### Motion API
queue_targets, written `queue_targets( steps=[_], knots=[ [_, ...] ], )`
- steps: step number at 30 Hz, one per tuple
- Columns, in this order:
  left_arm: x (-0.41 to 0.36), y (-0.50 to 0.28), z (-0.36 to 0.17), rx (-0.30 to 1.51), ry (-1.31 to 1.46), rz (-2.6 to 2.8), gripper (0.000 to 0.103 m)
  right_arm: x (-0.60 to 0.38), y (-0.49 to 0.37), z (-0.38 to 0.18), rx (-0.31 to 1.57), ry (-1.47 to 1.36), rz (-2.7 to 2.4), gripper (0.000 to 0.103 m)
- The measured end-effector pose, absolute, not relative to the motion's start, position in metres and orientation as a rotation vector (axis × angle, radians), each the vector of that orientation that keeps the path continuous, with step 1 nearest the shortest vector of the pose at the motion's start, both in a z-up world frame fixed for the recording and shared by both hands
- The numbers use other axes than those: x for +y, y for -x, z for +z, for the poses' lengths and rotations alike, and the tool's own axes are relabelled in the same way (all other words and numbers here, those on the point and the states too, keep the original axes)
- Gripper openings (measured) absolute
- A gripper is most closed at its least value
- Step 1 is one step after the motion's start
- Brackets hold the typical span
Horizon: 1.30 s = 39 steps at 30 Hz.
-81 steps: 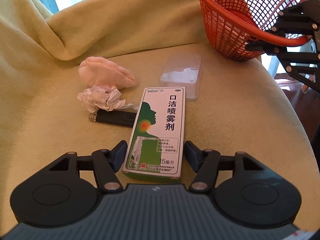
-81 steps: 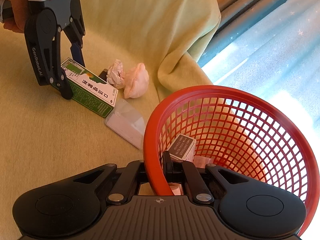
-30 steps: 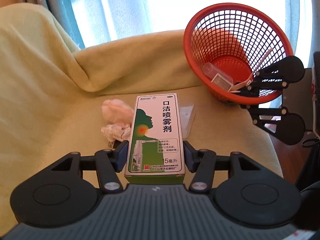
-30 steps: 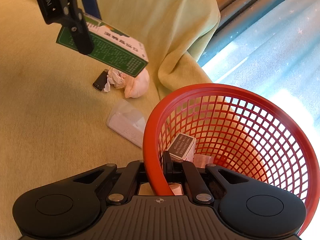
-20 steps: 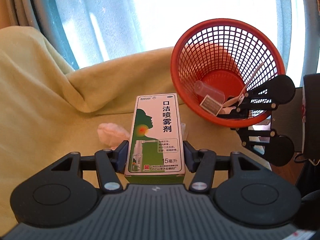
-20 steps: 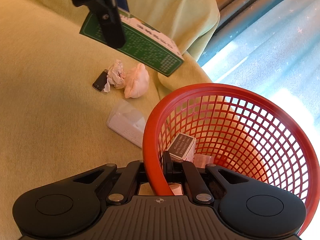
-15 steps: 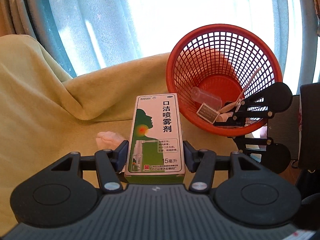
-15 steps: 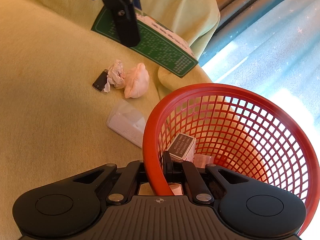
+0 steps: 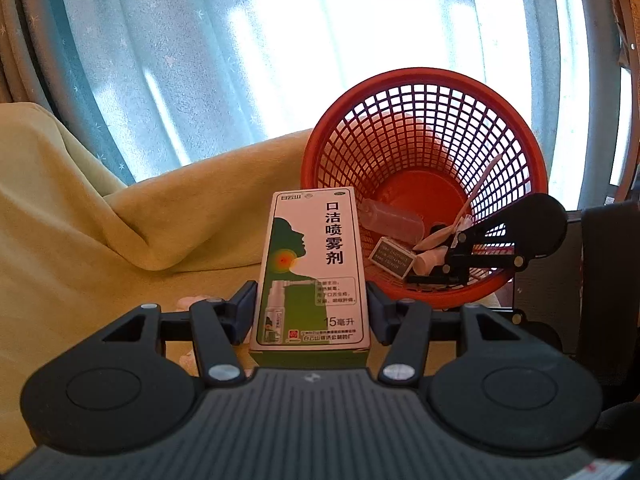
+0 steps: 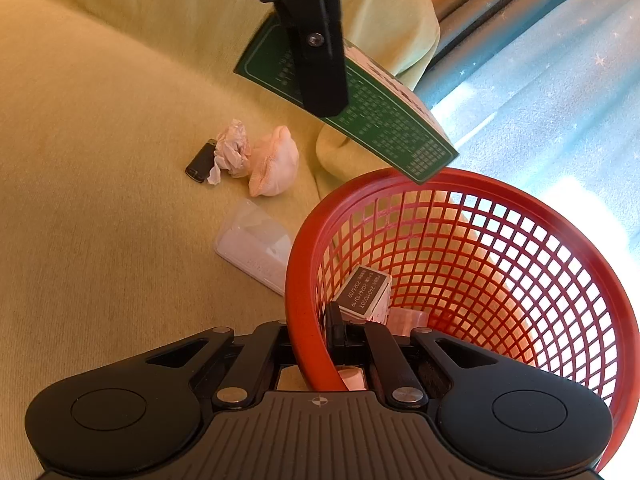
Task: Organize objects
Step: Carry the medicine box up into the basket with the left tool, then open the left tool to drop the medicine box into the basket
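Black left gripper [image 9: 311,312], silver screws, ribbed grey housing, round discs

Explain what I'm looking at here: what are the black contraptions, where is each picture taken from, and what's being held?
A person holds two handheld grippers, each with a camera looking along its fingers. In the left view, the left gripper clamps a green and white spray box. In the right view, the right gripper is shut on the rim of a red basket, with the box above. On the yellow cover lie a lighter, crumpled tissue, a pink bundle and a clear case.
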State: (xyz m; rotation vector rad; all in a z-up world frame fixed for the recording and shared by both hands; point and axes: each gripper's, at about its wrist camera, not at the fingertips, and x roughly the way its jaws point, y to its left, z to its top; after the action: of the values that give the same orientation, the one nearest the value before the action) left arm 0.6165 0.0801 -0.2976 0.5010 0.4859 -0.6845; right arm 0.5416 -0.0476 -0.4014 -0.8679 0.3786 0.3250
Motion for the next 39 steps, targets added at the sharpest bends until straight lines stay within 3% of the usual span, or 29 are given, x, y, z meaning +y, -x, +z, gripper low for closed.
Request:
queue_targets(
  steps=[23,30,39],
  knots=[
    [0.028,-0.633,-0.286,0.452,-0.487,-0.798,0.052,-0.046,-0.542,-0.404,0.36,0.865,0.365,0.001],
    [0.01,-0.643,-0.285,0.416,-0.429,-0.835,0.06,-0.041,-0.543,-0.407,0.371,0.864,0.371,0.001],
    [0.047,-0.643,-0.285,0.424,-0.419,-0.758,0.06,-0.04,-0.548,-0.407,0.365,0.858,0.366,0.001]
  ],
)
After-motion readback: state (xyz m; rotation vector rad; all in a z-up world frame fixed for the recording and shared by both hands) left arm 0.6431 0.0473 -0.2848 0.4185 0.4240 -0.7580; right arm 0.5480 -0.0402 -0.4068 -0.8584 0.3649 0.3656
